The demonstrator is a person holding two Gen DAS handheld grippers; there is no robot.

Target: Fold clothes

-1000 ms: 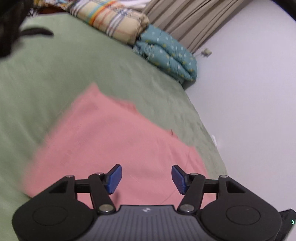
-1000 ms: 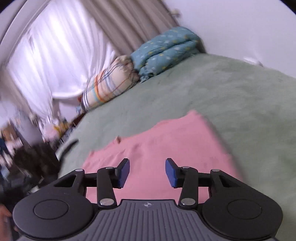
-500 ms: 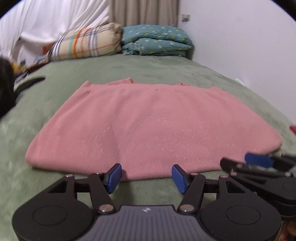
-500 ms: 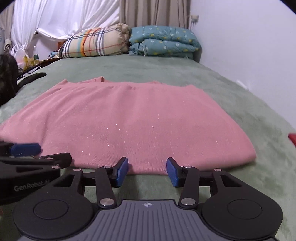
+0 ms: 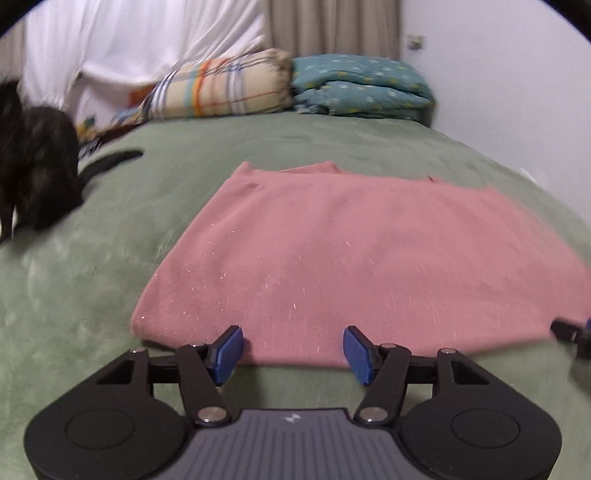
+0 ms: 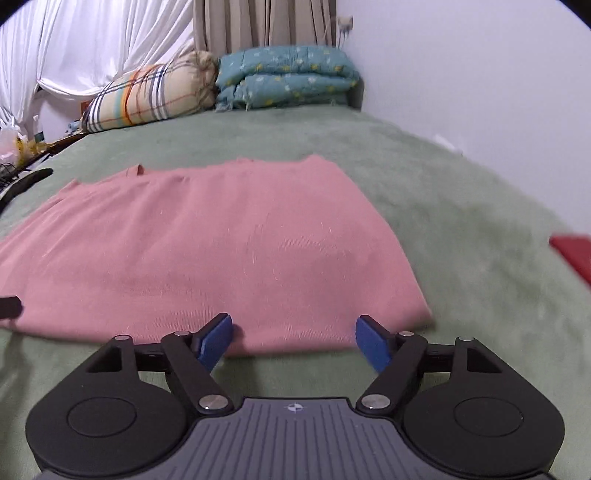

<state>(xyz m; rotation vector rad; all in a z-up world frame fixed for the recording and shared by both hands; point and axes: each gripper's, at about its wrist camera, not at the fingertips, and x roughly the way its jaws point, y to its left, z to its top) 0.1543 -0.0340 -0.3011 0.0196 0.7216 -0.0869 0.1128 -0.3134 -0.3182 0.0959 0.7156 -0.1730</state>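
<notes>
- Two grippers sit closest to the lenses, both aimed at the near hem of the pink garment [image 5: 354, 266]. The left gripper [image 5: 293, 354] has its blue pads well apart with nothing between them; the hem lies just beyond the tips, near the garment's left corner.
- The right gripper [image 6: 294, 341] has jaws that are opening, and no cloth sits between them either. Its tips hover at the hem toward the right corner. Placed like this, one at each end of the same edge, the pair seems set to pinch the hem and carry it over for another fold.
- The pink garment lies flat on the green bedspread [image 5: 92, 302], already doubled into a rough rectangle, which suggests the folding is partly done. Whether any pad actually touches the fabric is hard to judge, since motion blur softens the hem in both views.
- At the right view's edge a red thing [image 6: 572, 251] is cut off and cannot be identified.
- To the left, a dark furry shape [image 5: 33, 170], probably an animal with a tail stretched out on the bed, is blurred and partly out of frame.
- Farthest off, a plaid pillow [image 6: 147, 98] and a folded teal quilt [image 6: 288, 75] rest against the curtains [image 6: 266, 22] at the bed's head.
</notes>
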